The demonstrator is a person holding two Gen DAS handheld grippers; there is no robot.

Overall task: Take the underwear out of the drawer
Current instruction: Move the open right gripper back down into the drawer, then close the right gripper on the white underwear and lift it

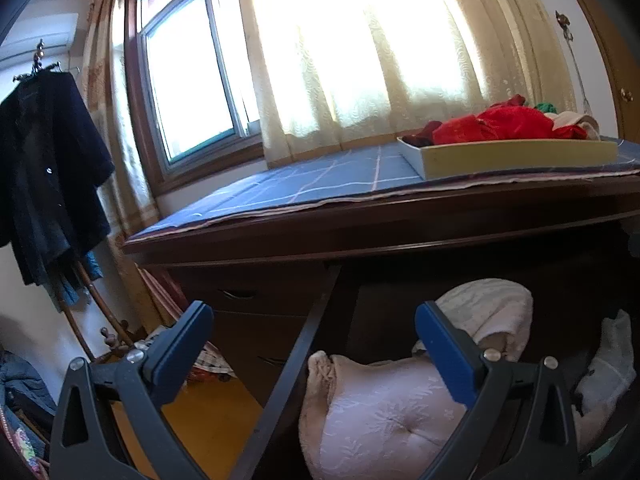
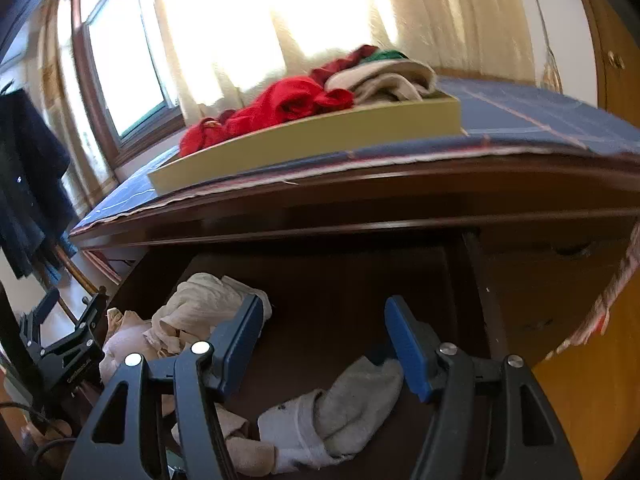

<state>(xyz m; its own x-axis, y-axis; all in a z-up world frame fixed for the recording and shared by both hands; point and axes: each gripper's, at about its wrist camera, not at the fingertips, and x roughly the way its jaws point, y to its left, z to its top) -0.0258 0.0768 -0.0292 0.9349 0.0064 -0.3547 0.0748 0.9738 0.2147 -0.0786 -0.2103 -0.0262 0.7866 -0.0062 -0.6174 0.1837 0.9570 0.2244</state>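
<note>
On the left I hold the left gripper with jaws apart and empty, over the drawer's left wall; pale pink underwear lies just below, toward its right finger. Further right, my right gripper hangs spread and empty above the open drawer, with a white garment near, under the gap.

Your right gripper hung with jaws apart over the open drawer. White underwear lay just below its fingertips, nothing pinched between them.
</note>
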